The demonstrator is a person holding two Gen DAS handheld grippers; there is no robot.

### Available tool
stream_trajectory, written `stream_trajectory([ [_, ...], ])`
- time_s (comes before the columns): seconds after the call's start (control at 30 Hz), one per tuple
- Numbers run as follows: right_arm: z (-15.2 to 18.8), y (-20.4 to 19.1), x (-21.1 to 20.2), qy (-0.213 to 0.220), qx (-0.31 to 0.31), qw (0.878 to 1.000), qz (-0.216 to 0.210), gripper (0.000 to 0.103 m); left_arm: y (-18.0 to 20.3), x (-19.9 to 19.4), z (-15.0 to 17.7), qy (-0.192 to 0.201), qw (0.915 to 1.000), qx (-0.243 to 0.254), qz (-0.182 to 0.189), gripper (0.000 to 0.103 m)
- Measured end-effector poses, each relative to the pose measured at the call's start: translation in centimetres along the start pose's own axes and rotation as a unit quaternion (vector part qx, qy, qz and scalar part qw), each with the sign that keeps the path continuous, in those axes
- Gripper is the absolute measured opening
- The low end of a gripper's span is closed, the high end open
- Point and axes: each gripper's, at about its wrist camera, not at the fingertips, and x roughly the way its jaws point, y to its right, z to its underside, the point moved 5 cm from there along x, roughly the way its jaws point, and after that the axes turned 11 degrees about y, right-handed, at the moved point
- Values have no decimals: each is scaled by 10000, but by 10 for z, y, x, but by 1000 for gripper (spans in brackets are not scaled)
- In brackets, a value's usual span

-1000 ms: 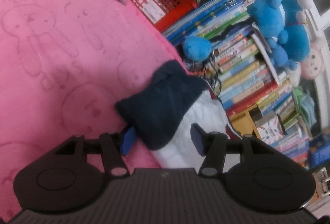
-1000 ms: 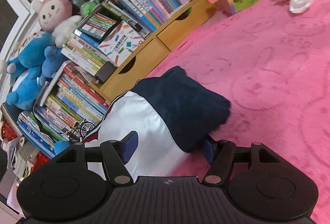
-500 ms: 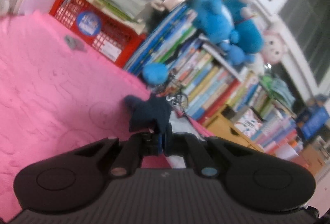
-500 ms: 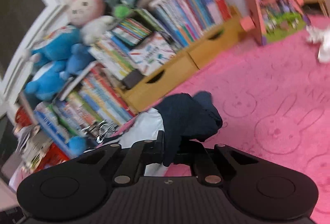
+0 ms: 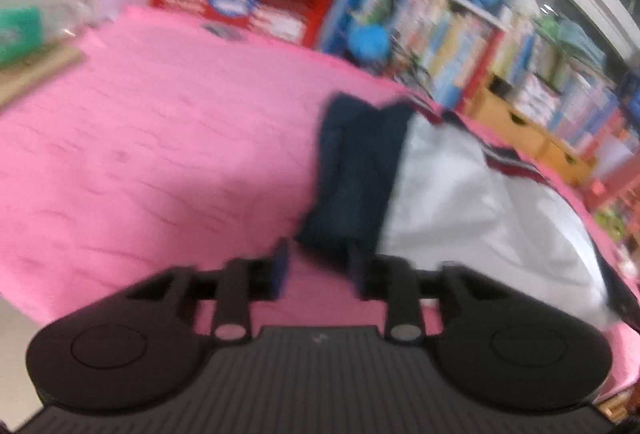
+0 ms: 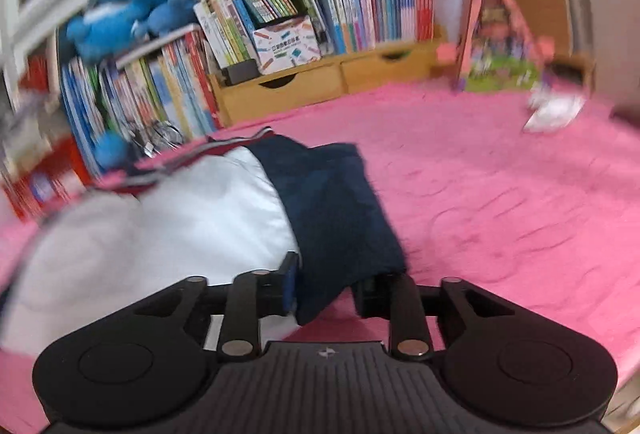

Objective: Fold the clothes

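Left claw [image 5: 318, 270] part-open, empty — right claw [image 6: 330, 284] part-open astride navy sleeve [image 6: 340, 210].

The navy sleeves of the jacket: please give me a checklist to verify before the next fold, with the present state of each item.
1. Left gripper open and free of cloth: ok, jaws apart, blanket between them.
2. Right gripper free of cloth: not ok, the right navy sleeve lies between its open jaws.
3. Left navy sleeve laid out on the pink blanket: ok.
4. White jacket body smooth: cannot tell, blurred.
5. Striped hem lying straight: cannot tell, blurred.
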Motion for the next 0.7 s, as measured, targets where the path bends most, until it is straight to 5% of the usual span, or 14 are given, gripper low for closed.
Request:
stream_trajectory([
  [0.1, 6, -13, -12, 173, -668, 9974, 229, 42, 0, -16, -13, 505, 9956, 616, -499, 37],
  [0.17, 8, -17, -20, 281, -837, 9954, 379, 73, 11, -25, -18, 835, 9891, 1077, -553, 37],
  [0.2, 8, -17, -24, 357, -881, 9945, 449, 77, 23, -27, -17, 970, 9858, 1305, -421, 37],
  [0.3, 1, -22, -37, 766, -906, 9913, 572, 66, 73, -22, -5, 1254, 9726, 1953, 161, 37],
  [0.43, 2, -67, -55, 1357, -698, 9869, -521, 43, 149, 4, 28, 1338, 9599, 2250, 999, 38],
  [0.57, 27, -131, -44, 1396, -945, 9745, -1479, 34, 185, 31, 67, 1235, 9451, 2890, 890, 38],
  [0.7, 54, -161, -28, 1011, -1369, 9706, -1701, 32, 172, 43, 83, 930, 9457, 3074, 502, 37],
])
